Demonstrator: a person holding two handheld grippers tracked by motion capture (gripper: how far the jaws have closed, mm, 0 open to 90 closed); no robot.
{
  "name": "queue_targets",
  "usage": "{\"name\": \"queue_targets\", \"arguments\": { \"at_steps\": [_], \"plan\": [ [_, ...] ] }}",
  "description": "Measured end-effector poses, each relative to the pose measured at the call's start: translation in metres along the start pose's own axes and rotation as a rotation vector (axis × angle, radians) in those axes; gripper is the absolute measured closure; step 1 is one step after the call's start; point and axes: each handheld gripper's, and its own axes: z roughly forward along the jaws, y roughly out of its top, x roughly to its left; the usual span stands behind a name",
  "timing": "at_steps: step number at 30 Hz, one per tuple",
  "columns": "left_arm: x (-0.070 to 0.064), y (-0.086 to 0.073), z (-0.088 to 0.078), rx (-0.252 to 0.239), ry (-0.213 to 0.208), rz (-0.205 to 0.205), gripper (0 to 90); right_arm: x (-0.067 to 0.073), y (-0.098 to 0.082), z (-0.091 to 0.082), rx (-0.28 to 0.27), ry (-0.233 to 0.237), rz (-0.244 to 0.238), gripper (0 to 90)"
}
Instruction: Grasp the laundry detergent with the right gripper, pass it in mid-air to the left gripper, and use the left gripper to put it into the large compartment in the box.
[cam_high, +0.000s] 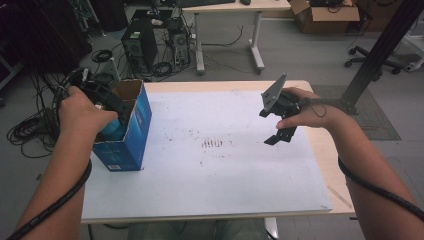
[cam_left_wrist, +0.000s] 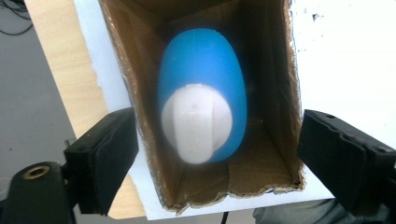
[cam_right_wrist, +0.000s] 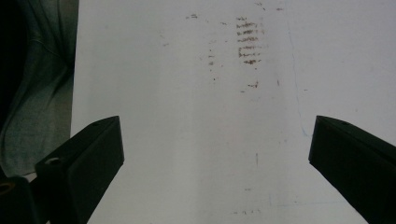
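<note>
Left gripper view: the left tool (cam_left_wrist: 215, 154) hangs spread above an open blue carton (cam_high: 131, 131) at the counter's left edge; a blue bottle with a white cap (cam_left_wrist: 201, 116) lies loose inside. The nearby jaws could clip the rim and tip the carton. The right tool (cam_high: 278, 125), also spread, hovers near the right edge.
</note>
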Motion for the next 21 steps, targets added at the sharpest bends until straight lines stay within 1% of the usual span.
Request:
{"name": "queue_targets", "arguments": {
  "at_steps": [2,3,5,8,11,13,14,15,18,21],
  "plan": [
    [0.0,0.0,-0.001,0.003,0.0,0.0,10.8,0.0,0.0,0.0,0.0,-0.001,0.0,3.3],
    [-0.001,-0.001,-0.004,-0.005,0.007,0.005,10.7,0.0,0.0,0.0,-0.001,0.0,-0.001,3.3],
    [-0.001,-0.001,-0.005,-0.008,0.007,0.002,10.6,0.0,0.0,0.0,0.0,-0.001,-0.001,3.3],
    [0.0,-0.001,-0.008,-0.003,0.018,0.01,7.7,0.001,0.0,0.0,0.0,0.001,-0.001,3.3],
    [0.0,-0.002,-0.01,0.002,0.019,0.01,6.0,0.001,0.0,0.0,-0.001,-0.001,-0.001,3.3],
    [0.0,-0.003,-0.012,0.002,0.02,0.017,5.0,0.001,0.0,-0.001,0.0,-0.001,0.001,3.3],
    [0.0,-0.003,-0.012,0.002,0.02,0.017,3.4,0.001,0.0,-0.001,-0.002,-0.002,-0.001,3.3],
    [-0.001,-0.004,-0.013,0.007,0.03,0.026,2.1,0.001,0.0,-0.001,-0.003,-0.003,-0.001,3.3],
    [-0.001,-0.004,-0.015,0.011,0.033,0.035,0.2,0.002,0.0,-0.001,-0.001,-0.002,0.0,3.3],
    [-0.003,-0.005,-0.022,0.011,0.033,0.056,0.2,0.002,0.0,-0.002,-0.001,-0.002,0.002,3.3]
  ]
}}
